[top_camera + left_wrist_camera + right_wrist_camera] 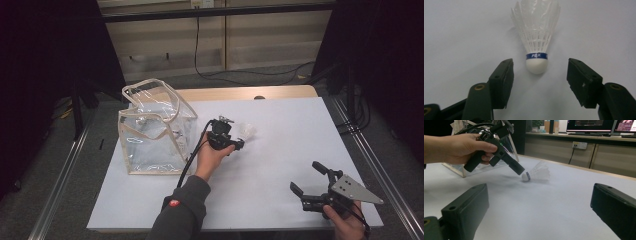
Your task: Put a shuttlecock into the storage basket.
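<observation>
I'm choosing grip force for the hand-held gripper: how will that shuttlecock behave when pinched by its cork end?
The shuttlecock is probably very light, being mostly thin white feathers. Its rounded cork looks smooth, so it may slip or swivel between the pads. Lying on its side, it would likely roll in an arc if nudged.

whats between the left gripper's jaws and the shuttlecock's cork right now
Nothing but bare white table. In the left gripper view the left gripper stands open with the shuttlecock lying just ahead, its cork between the jaw tips, untouched.
</observation>
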Demonstrator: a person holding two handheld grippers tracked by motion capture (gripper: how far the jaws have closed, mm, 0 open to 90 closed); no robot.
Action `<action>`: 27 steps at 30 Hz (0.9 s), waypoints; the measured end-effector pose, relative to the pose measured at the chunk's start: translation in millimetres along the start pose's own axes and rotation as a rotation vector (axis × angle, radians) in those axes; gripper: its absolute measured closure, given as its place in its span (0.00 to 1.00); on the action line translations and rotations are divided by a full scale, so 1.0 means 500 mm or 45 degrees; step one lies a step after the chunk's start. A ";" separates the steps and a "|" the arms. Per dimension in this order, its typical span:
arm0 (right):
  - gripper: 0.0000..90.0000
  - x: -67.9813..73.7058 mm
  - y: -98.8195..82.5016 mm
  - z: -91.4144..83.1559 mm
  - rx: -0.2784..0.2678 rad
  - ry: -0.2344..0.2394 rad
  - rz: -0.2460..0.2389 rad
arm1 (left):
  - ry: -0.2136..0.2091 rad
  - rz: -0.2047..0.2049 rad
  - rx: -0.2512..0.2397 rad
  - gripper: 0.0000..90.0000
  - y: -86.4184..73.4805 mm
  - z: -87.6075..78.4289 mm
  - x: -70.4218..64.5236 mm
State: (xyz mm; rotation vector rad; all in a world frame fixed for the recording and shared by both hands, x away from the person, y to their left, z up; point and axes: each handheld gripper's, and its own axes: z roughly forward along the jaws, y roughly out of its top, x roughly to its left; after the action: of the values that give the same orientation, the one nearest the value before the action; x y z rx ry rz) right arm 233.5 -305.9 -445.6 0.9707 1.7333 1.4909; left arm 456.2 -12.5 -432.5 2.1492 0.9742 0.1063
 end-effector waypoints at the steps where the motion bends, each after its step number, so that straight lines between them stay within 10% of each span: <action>1: 0.02 0.000 0.000 0.000 0.000 0.000 0.001 | -0.004 -0.005 -0.004 0.45 0.000 0.002 0.000; 27: 0.02 -0.001 0.000 -0.001 0.000 0.003 -0.002 | 0.054 0.010 -0.028 0.59 0.001 0.048 -0.009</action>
State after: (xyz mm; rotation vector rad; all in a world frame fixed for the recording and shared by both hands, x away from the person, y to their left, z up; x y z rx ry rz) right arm 233.4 -306.8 -445.5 0.9677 1.7358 1.4913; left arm 462.2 -30.4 -448.2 2.1385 0.9845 0.1665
